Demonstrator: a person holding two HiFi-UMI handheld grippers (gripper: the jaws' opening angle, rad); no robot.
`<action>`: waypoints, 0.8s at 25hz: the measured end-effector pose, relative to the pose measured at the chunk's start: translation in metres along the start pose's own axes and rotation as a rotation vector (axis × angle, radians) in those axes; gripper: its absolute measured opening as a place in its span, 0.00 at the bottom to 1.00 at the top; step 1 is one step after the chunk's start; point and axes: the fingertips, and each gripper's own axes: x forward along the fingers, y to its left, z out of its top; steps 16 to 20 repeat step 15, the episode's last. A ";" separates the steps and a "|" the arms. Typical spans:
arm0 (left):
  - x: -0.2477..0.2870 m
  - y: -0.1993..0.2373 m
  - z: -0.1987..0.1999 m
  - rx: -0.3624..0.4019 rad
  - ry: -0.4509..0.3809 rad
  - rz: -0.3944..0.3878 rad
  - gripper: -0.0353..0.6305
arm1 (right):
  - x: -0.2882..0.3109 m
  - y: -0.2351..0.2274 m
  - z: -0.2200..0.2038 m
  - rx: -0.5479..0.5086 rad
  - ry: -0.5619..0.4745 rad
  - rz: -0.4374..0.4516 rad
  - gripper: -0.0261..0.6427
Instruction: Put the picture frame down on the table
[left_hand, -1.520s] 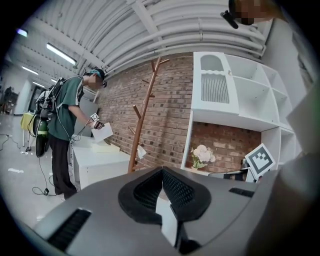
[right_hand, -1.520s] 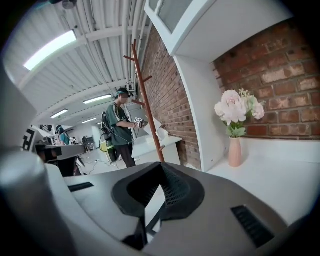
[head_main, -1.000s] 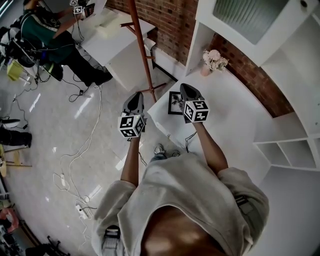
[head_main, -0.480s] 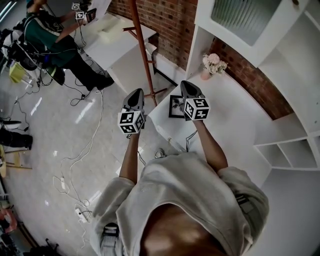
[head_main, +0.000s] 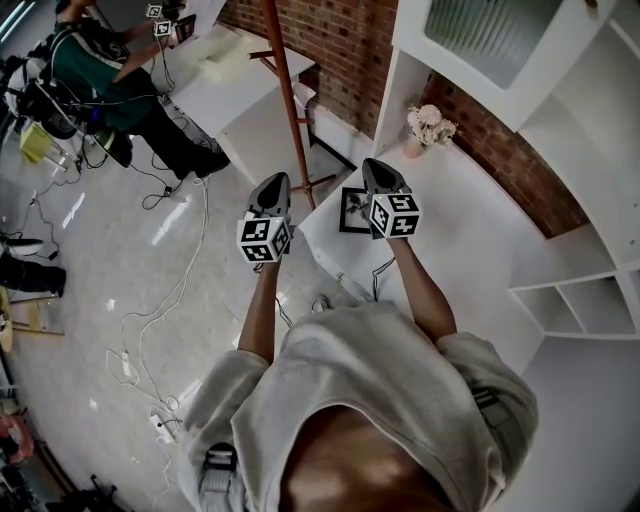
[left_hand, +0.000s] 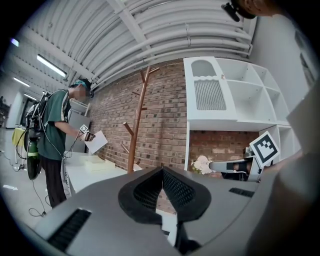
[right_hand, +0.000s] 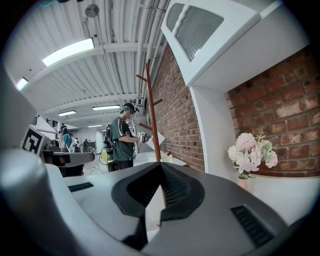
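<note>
Picture frame (head_main: 351, 210) on white bench (head_main: 460, 240) | right gripper (head_main: 372, 166) just beside it, left gripper (head_main: 277, 181) off the edge, both pressed together, empty | likely best: draw away without clipping frame

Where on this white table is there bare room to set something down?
Free: the wide bare stretch of the white table between the flower vase, the picture frame and the shelf cubbies. Crowded: the table's left corner, where the frame sits right beside the right tongs.
</note>
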 end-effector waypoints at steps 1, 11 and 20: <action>-0.001 0.000 -0.001 -0.001 0.002 0.000 0.08 | 0.000 0.000 0.000 -0.001 0.001 0.000 0.07; -0.005 0.000 -0.005 -0.004 0.009 -0.001 0.08 | -0.002 0.004 -0.002 -0.003 0.005 -0.001 0.07; -0.005 0.000 -0.005 -0.004 0.006 0.003 0.08 | 0.000 0.005 -0.001 -0.009 0.007 0.006 0.07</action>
